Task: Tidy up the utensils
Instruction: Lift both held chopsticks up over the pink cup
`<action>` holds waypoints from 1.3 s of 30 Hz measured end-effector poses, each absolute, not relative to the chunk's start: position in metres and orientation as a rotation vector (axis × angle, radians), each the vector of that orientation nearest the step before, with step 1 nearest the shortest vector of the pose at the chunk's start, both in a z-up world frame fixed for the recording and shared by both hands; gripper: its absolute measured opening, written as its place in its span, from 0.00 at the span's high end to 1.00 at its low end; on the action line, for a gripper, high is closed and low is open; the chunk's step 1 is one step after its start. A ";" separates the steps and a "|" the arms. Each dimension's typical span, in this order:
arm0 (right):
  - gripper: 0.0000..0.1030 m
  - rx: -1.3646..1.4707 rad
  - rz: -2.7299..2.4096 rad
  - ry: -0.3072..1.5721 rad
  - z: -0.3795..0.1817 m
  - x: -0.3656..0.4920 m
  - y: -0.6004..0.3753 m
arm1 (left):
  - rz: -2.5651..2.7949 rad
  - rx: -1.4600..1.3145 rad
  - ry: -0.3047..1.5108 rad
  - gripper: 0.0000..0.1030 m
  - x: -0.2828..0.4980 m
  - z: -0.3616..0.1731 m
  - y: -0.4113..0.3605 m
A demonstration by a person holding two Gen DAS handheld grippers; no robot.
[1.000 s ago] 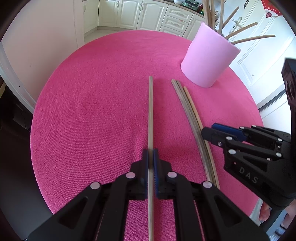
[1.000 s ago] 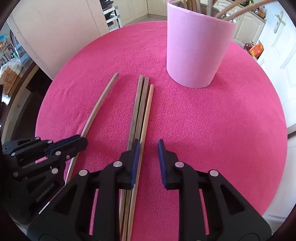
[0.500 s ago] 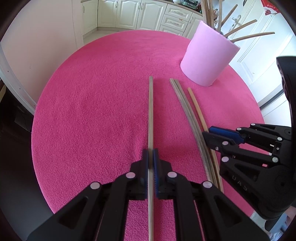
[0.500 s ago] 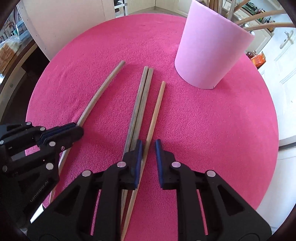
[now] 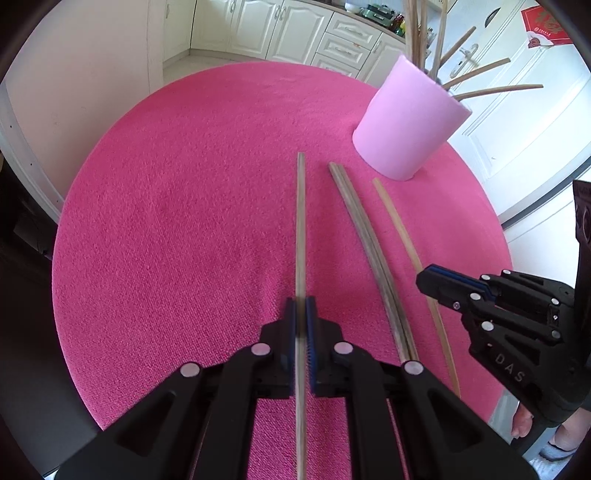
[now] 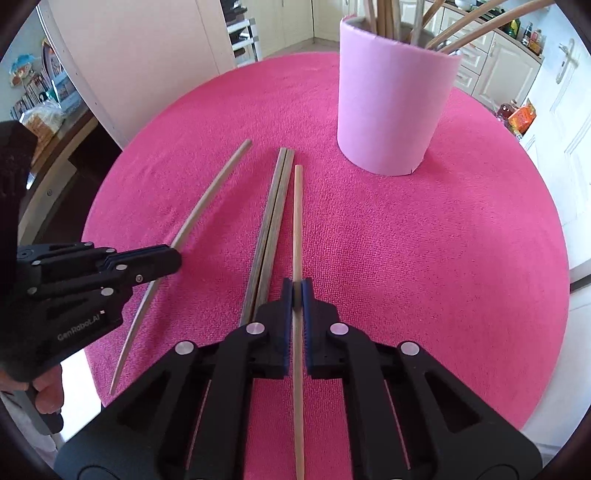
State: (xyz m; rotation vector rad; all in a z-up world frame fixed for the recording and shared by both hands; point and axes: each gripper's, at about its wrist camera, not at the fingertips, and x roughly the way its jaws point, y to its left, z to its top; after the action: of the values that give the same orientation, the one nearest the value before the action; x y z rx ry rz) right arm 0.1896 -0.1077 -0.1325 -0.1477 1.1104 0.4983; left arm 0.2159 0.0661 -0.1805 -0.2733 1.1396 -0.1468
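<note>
**Both grippers clamped on chopsticks; lift and transfer to holder pending**

Since the earlier frames, the right gripper [image 6: 296, 288] had closed: its fingers, previously spread around the light chopstick [image 6: 297, 221], were now clenched on it. That chopstick had also separated from the dark pair [image 6: 275, 206] and lay just to their right. The left gripper [image 5: 301, 314] kept its grip on the grey-brown chopstick [image 5: 300, 229], fingers pressed tight against it, with little visible change.

**Position of the work items**
- All four loose chopsticks lay on the pink tabletop [image 5: 166, 221], their far tips pointing toward the pink holder [image 6: 391, 110].
- The dark pair lay side by side, touching, between the two held sticks, and was not gripped.

**Procedure for the step in hand (judgement)**
1. Each stick was gripped well back from its far tip, so a long free length would swing on lifting. Raise slowly and level.
2. Lift the right stick straight up to avoid dragging the adjacent dark pair.
3. Tilt each stick steeply before entry, leading end over the holder's open mouth.
4. Insert one gripper at a time; the two stood near each other and could collide.

**Container and contents**
The holder stood upright at the far right of the tabletop. It already held several chopsticks [image 6: 476, 29], fanned outward above the rim. These leaning sticks could obstruct entry; aim for a gap between them.
</note>
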 end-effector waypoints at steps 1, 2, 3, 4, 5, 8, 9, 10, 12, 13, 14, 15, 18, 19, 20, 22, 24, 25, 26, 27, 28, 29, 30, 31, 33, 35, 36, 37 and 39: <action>0.95 -0.129 0.507 1.100 -0.130 0.188 -0.110 | -0.153 -0.275 1.129 0.94 0.214 -0.178 0.067; 0.95 -0.114 0.511 1.086 -0.127 0.185 -0.113 | -0.156 -0.277 1.119 0.94 0.213 -0.175 0.068; 0.95 -0.102 0.516 1.072 -0.124 0.182 -0.117 | -0.158 -0.280 1.108 0.94 0.212 -0.171 0.068; 0.95 -0.085 0.525 1.059 -0.119 0.182 -0.119 | -0.163 -0.281 1.094 0.94 0.211 -0.168 0.068; 0.95 -0.069 0.532 1.047 -0.119 0.189 -0.126 | -0.167 -0.279 1.081 0.94 0.209 -0.164 0.068; 0.95 -0.020 0.545 0.993 -0.108 0.188 -0.133 | -0.180 -0.275 1.025 0.94 0.204 -0.150 0.066; 0.95 0.001 0.550 0.973 -0.103 0.187 -0.138 | -0.185 -0.271 1.004 0.94 0.203 -0.144 0.065; 0.95 0.021 0.556 0.949 -0.098 0.184 -0.143 | -0.190 -0.267 0.984 0.94 0.202 -0.139 0.062; 0.95 0.056 0.567 0.901 -0.089 0.181 -0.150 | -0.209 -0.255 0.929 0.94 0.200 -0.128 0.055; 0.95 0.074 0.570 0.876 -0.086 0.180 -0.154 | -0.216 -0.250 0.900 0.94 0.199 -0.123 0.051; 0.95 0.095 0.574 0.847 -0.081 0.178 -0.158 | -0.225 -0.247 0.870 0.94 0.198 -0.118 0.048; 0.95 0.116 0.578 0.820 -0.076 0.177 -0.164 | -0.234 -0.243 0.837 0.94 0.197 -0.112 0.046; 0.95 0.168 0.575 0.735 -0.063 0.174 -0.170 | -0.255 -0.240 0.735 0.94 0.195 -0.098 0.038; 0.95 0.189 0.574 0.704 -0.058 0.174 -0.174 | -0.263 -0.241 0.701 0.94 0.195 -0.094 0.035; 0.95 0.209 0.571 0.674 -0.055 0.175 -0.180 | -0.272 -0.241 0.673 0.94 0.196 -0.090 0.034; 0.95 0.240 0.566 0.620 -0.048 0.175 -0.187 | -0.286 -0.248 0.625 0.94 0.201 -0.087 0.027; 0.95 0.267 0.556 0.565 -0.043 0.177 -0.194 | -0.294 -0.251 0.579 0.94 0.205 -0.082 0.023; 0.95 0.275 0.550 0.542 -0.041 0.179 -0.196 | -0.300 -0.251 0.554 0.94 0.207 -0.078 0.020; 0.95 0.285 0.541 0.510 -0.038 0.180 -0.200 | -0.300 -0.251 0.530 0.94 0.211 -0.076 0.018; 0.95 0.288 0.532 0.486 -0.035 0.180 -0.203 | -0.298 -0.250 0.507 0.94 0.215 -0.073 0.015; 0.95 0.284 0.523 0.462 -0.032 0.181 -0.205 | -0.303 -0.251 0.485 0.94 0.220 -0.070 0.010; 0.95 0.282 0.513 0.434 -0.030 0.184 -0.206 | -0.306 -0.253 0.462 0.94 0.224 -0.068 0.008; 0.95 0.281 0.512 0.421 -0.028 0.187 -0.207 | -0.303 -0.252 0.442 0.94 0.229 -0.066 0.006; 0.95 0.284 0.510 0.408 -0.026 0.189 -0.211 | -0.302 -0.248 0.423 0.94 0.231 -0.061 0.002; 0.95 0.288 0.512 0.376 -0.020 0.195 -0.216 | -0.297 -0.241 0.361 0.94 0.239 -0.055 -0.002; 0.95 0.285 0.511 0.341 -0.013 0.196 -0.219 | -0.290 -0.236 0.304 0.94 0.245 -0.047 -0.003; 0.95 0.277 0.509 0.327 -0.008 0.198 -0.221 | -0.287 -0.233 0.271 0.94 0.249 -0.043 -0.006; 0.95 0.277 0.507 0.309 -0.003 0.200 -0.224 | -0.284 -0.232 0.245 0.94 0.254 -0.038 -0.008; 0.95 0.267 0.504 0.282 0.006 0.206 -0.227 | -0.273 -0.230 0.176 0.94 0.262 -0.030 -0.013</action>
State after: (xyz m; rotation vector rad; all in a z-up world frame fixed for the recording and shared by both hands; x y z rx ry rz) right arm 0.2061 -0.2274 0.0064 0.2666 0.2824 0.5038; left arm 0.2620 -0.0133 -0.0300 -0.2303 0.1764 -0.2734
